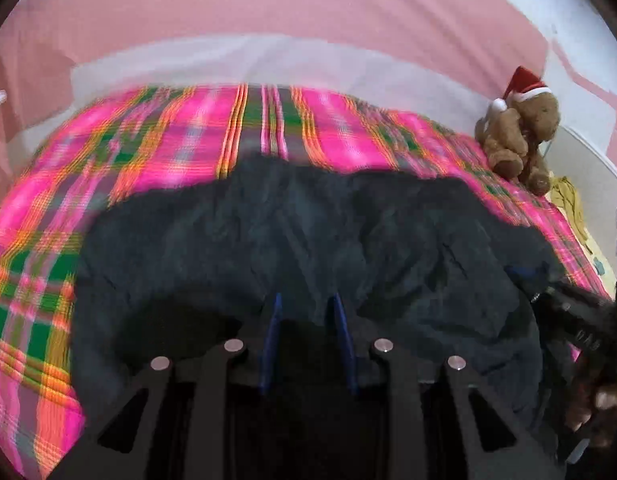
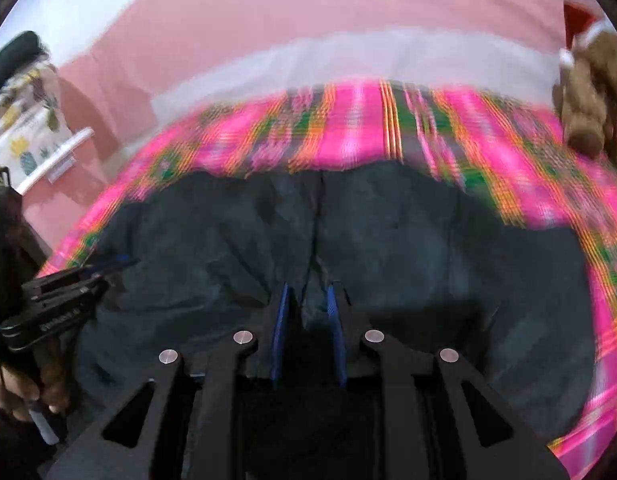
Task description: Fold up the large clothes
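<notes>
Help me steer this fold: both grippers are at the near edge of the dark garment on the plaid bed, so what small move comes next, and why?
Probably carry the near edge forward over the garment. The left gripper and the right gripper each appear to pinch dark cloth between blue pads, and the rest lies spread on the plaid cover, with room before the teddy.

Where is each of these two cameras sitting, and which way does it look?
Left wrist: rides the left gripper, looking forward and down along its blue fingers at the dark garment on the plaid cover; the right gripper and a hand show at right.
Right wrist: rides the right gripper, same downward look; the left gripper and a hand show at left.
Shared: garment, cover, teddy bear, pink wall.
</notes>
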A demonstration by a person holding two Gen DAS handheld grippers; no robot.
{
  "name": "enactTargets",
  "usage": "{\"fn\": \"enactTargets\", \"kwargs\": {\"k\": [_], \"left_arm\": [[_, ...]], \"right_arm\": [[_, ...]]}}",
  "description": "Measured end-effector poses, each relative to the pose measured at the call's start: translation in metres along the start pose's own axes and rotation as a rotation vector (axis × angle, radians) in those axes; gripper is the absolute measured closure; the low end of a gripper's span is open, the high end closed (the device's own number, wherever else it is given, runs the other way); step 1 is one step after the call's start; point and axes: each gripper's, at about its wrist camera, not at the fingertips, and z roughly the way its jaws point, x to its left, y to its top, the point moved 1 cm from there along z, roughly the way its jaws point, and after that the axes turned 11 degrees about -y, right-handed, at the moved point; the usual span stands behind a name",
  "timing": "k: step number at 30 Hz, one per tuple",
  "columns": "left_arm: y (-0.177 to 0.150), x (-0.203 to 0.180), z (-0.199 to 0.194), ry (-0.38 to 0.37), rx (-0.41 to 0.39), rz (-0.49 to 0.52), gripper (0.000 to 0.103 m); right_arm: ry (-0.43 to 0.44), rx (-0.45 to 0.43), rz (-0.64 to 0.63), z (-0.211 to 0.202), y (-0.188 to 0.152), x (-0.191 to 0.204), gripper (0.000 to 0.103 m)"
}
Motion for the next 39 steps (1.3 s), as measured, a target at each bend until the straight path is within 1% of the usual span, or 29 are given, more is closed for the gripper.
{"fn": "enactTargets", "kwargs": {"k": [3, 6, 7, 8, 10, 13, 15, 17, 19, 21, 24, 27, 32, 39], "left_arm": [[-0.003, -0.001, 0.008, 0.006, -0.003, 0.017, 0.073], [-0.001, -0.003, 0.007, 0.013, 0.000, 0.022, 0.073], [0.000, -0.004, 0.003, 0.014, 0.008, 0.017, 0.073], [0.002, -0.004, -0.004, 0.015, 0.012, 0.006, 0.074], [0.002, -0.009, -0.028, -0.012, -0.012, -0.009, 0.074], [-0.005, -0.022, -0.062, -0.055, -0.049, 0.016, 0.074], [-0.015, -0.029, -0.070, -0.094, -0.033, 0.025, 0.074], [-0.027, -0.034, -0.064, -0.109, 0.006, 0.036, 0.074], [-0.040, -0.033, -0.046, -0.087, 0.066, 0.033, 0.074], [-0.049, -0.030, -0.029, -0.062, 0.105, 0.020, 0.074], [-0.050, -0.035, -0.020, -0.030, 0.104, 0.054, 0.074], [-0.050, -0.036, -0.010, -0.003, 0.112, 0.056, 0.074], [-0.053, -0.035, -0.005, 0.001, 0.104, 0.049, 0.074], [-0.049, -0.038, 0.000, 0.018, 0.120, 0.041, 0.074]], "right_arm": [[-0.016, 0.008, -0.006, 0.016, -0.005, -0.005, 0.085], [-0.048, 0.006, -0.028, 0.015, -0.005, 0.000, 0.085], [-0.055, 0.006, -0.020, 0.009, -0.002, 0.001, 0.085], [-0.061, 0.005, -0.008, 0.000, 0.000, 0.000, 0.082], [-0.059, -0.033, -0.004, -0.028, 0.002, 0.001, 0.082], [0.014, -0.084, -0.033, -0.068, -0.005, 0.013, 0.081], [0.052, -0.078, -0.065, -0.076, -0.016, 0.023, 0.080], [0.067, -0.035, -0.084, -0.067, -0.031, 0.029, 0.080], [0.036, 0.034, -0.086, -0.044, -0.045, 0.031, 0.080], [0.022, 0.069, -0.083, -0.025, -0.053, 0.026, 0.081], [-0.009, 0.070, -0.093, -0.013, -0.059, 0.024, 0.081], [-0.026, 0.082, -0.088, -0.002, -0.063, 0.023, 0.081], [-0.031, 0.086, -0.079, 0.003, -0.068, 0.021, 0.081], [-0.044, 0.095, -0.080, 0.006, -0.066, 0.027, 0.081]]}}
